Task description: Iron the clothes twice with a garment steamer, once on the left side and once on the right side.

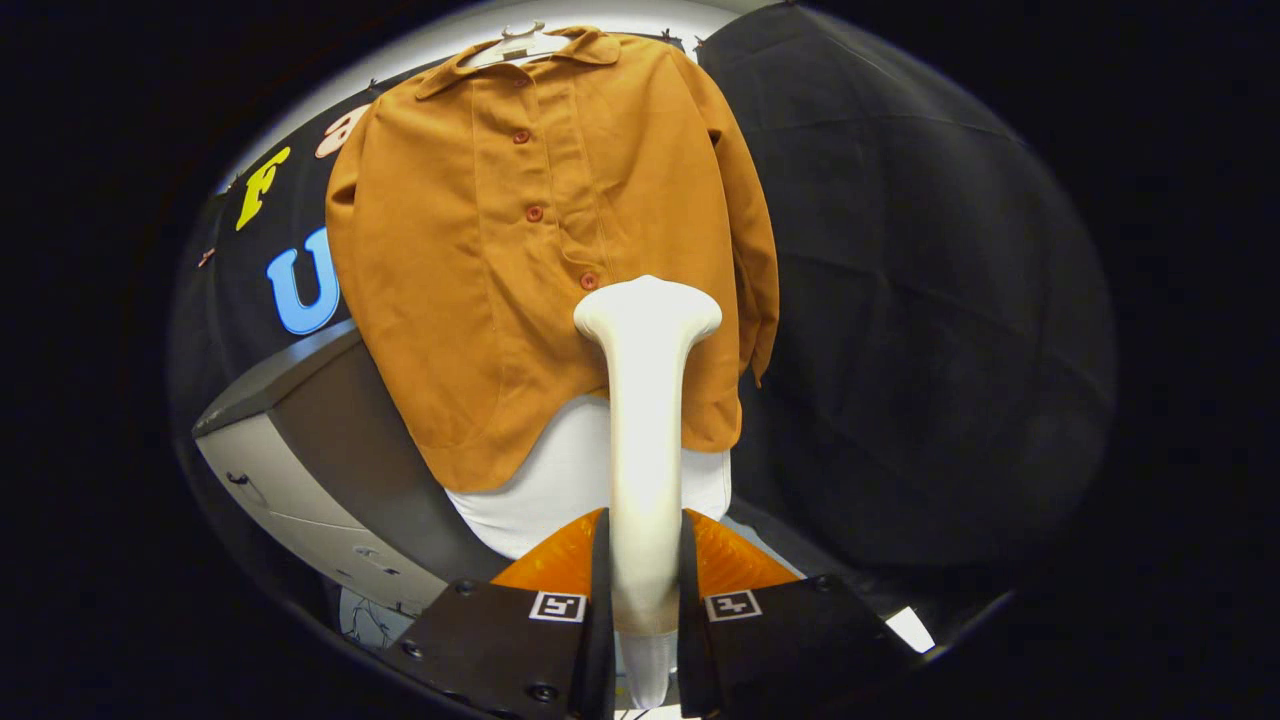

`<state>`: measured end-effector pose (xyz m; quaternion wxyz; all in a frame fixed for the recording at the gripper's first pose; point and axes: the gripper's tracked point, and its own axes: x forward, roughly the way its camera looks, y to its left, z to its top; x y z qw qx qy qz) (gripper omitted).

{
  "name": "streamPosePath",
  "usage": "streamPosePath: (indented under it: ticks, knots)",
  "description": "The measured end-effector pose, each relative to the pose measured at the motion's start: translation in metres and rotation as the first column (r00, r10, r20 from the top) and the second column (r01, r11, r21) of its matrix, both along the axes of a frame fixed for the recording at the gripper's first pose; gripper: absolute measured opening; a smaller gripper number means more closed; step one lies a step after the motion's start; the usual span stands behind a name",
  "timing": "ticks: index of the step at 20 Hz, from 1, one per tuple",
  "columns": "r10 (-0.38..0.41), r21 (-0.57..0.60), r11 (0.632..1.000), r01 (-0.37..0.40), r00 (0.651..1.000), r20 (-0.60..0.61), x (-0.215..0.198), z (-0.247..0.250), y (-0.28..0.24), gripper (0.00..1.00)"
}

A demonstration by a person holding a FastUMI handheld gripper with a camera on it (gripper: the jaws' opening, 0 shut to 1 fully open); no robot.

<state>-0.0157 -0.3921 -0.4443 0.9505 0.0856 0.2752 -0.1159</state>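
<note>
- Gripper clamped on slim white plastic garment steamer, both fingers pressing its handle.
- Steamer head near lower right front of hanging rust-orange button shirt.
- Likely mid-task; passes completed cannot be judged.

Steamer, clamped betw. both fingers of the gripper, is seen as smooth plastic w. a slight sheen. Shirt beyond the fingers is rendered as matt, suede-like cloth w. glossy plastic buttons. Hanger above is judged smooth plastic. Cabinet beside the shirt is read as matt, smooth panel.
</note>
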Motion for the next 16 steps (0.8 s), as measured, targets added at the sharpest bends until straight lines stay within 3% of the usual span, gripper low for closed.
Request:
streamPosePath:
  ticks: [7, 16]
  knots:
    - [-0.031, 0.017, 0.999, 0.032, 0.997, -0.073, -0.052, -0.014, 0.022, 0.28]
    - [0.009, -0.037, 0.999, -0.008, 0.999, 0.043, -0.066, 0.077, 0.071, 0.28]
